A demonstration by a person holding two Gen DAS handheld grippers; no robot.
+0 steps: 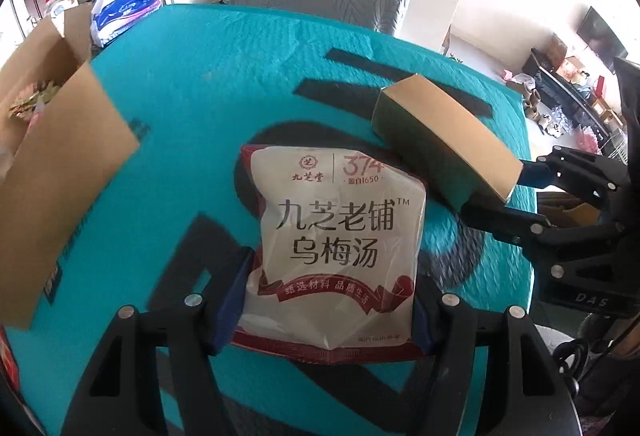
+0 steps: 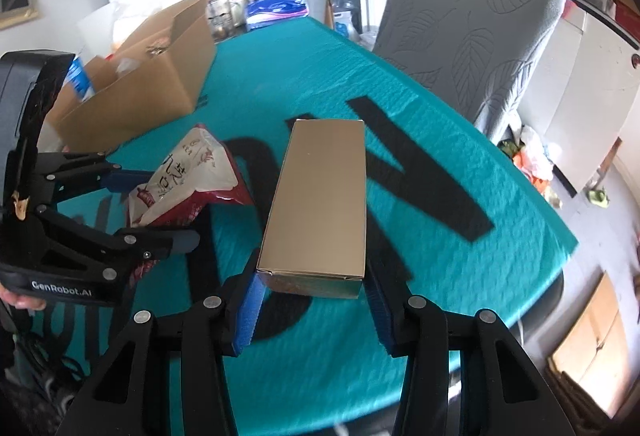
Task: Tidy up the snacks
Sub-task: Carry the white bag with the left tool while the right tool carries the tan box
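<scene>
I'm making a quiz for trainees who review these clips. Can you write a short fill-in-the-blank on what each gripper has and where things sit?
1. The left gripper is closed on a white and red snack ____.
2. The right gripper grips a long ____-coloured box.
3. The cloth on the table is ____ with black letters.
4. An open ____ box stands at the table's edge.

Missing words: bag; gold; teal; cardboard

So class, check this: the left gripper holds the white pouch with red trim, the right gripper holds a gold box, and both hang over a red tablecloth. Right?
One slip: the tablecloth is teal, not red, as both wrist views show. The left gripper does hold the white pouch, and the right gripper the gold box.
</scene>
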